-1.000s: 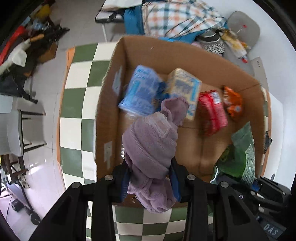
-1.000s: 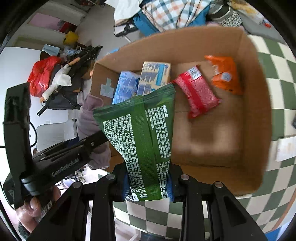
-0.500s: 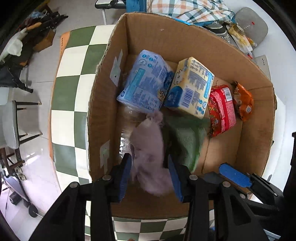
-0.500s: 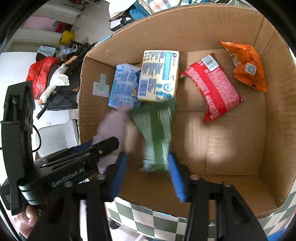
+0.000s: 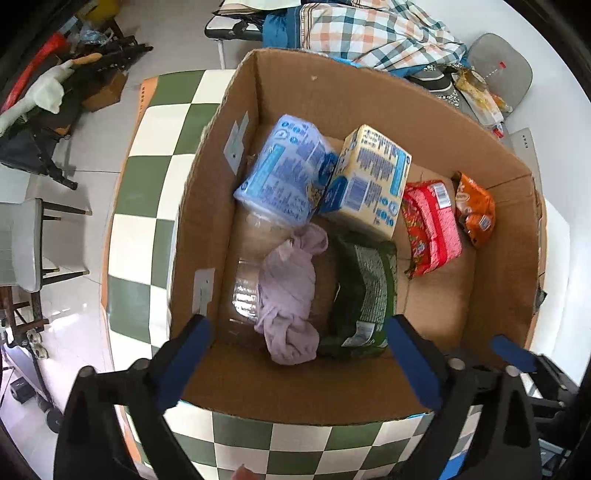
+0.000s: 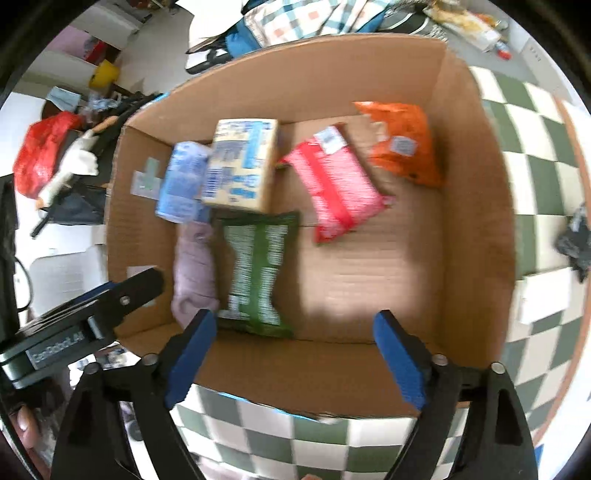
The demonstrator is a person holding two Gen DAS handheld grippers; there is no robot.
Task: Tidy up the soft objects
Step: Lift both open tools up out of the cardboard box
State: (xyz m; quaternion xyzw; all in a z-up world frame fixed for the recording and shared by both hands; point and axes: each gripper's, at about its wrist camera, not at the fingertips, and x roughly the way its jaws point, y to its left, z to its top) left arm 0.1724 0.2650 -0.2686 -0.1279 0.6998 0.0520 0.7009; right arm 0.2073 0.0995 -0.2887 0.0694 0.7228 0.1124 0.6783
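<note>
Inside the brown cardboard box point(image 5: 491, 295) lie a lilac cloth point(image 5: 288, 295), a dark green packet point(image 5: 364, 291), and red point(image 5: 432, 225) and orange point(image 5: 474, 206) packets. Beneath the box spreads a green-and-white checked tablecloth point(image 5: 147, 192).

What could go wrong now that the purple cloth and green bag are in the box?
The yellow pack sits tilted against the blue pack, so it might tip onto the green bag. The purple cloth lies bunched beside that bag, so a later grab could catch both.

Green-and-white checkered counter point(image 5: 147, 236) sits on a pale glossy tile floor point(image 5: 74, 229) catching some daylight glare. There's a grey chair point(image 5: 22, 247) off to the side, and a plaid blanket point(image 5: 369, 29) heaped behind.
</note>
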